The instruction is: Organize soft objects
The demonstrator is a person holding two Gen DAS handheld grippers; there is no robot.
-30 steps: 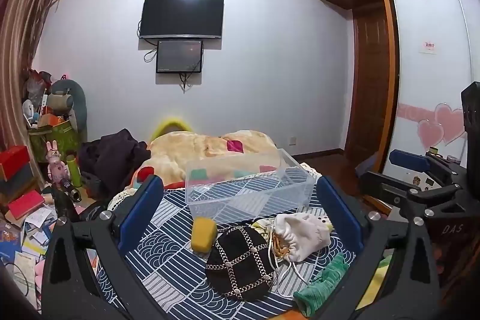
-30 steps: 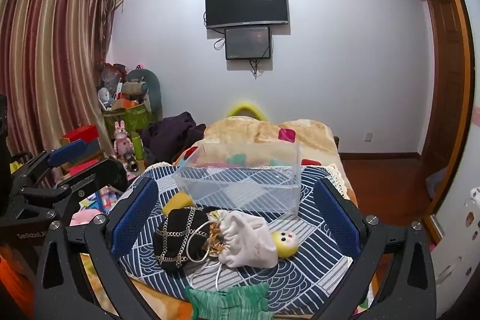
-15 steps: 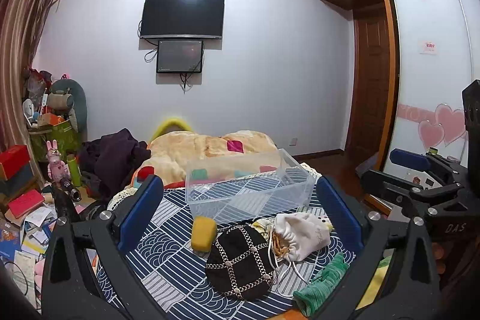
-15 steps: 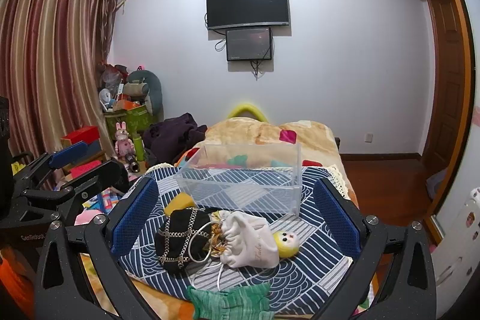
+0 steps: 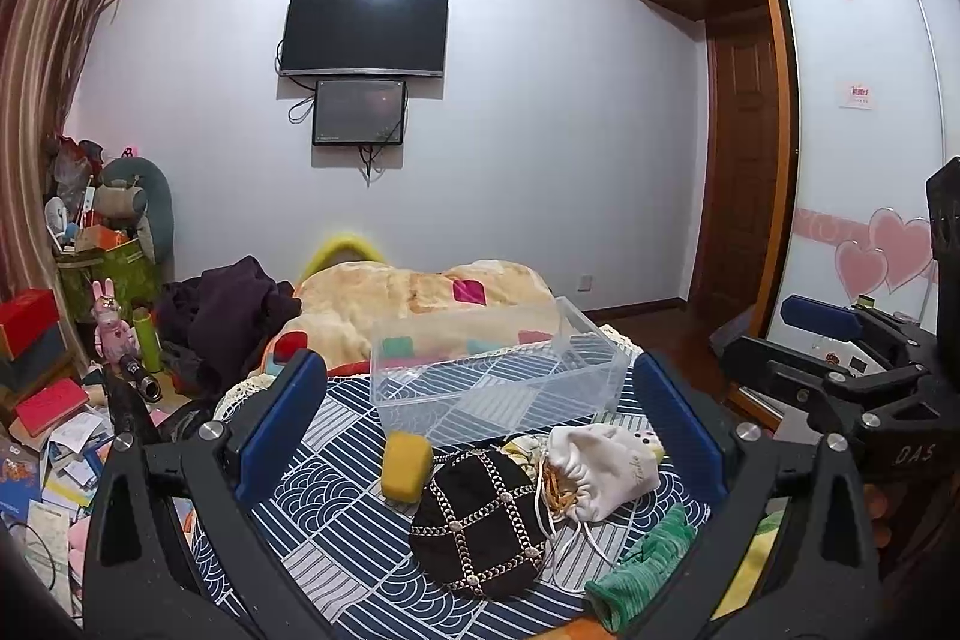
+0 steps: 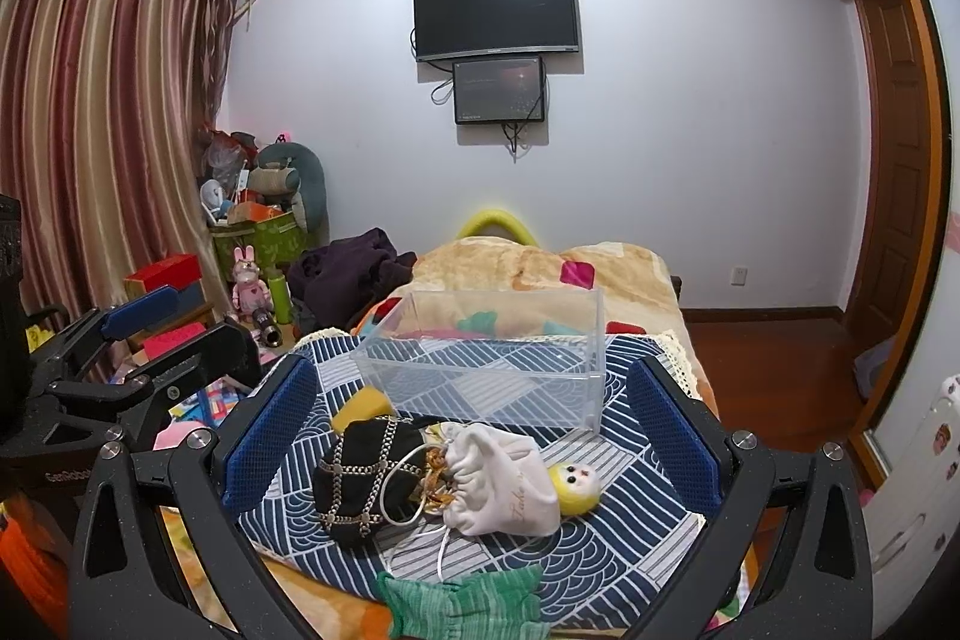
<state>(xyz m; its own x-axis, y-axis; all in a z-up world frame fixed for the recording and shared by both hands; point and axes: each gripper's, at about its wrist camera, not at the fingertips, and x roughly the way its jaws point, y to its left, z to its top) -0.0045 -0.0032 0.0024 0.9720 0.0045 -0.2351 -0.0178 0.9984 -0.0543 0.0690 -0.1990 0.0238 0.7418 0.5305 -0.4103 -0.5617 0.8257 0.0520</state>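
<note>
Clearly nothing had been sorted when I looked — the clear box [image 6: 486,358] stood bare on the patterned blue cloth [image 6: 606,538], and every soft thing lay outside it, on the near side. So, as I judged it, the whole job was left.

Just in front of the box sat a yellow sponge [image 5: 407,466], close to its near wall. Nearer than the box lay a black pouch [image 5: 480,526] crossed with chain, rounded and slumped, and beside it, touching, a white drawstring bag [image 6: 504,484], wrinkled, its mouth puckered and its cords trailing. A small yellow doll [image 6: 576,484] lay against the bag on the box's right-hand side. Farthest from the box, at the cloth's edge, a green knitted piece [image 6: 462,604] lay crumpled.

My left tongs [image 5: 480,430] hung spread wide with nothing between the pads — the right tongs [image 6: 474,442] were equally wide and equally bare, both short of the pile.
</note>
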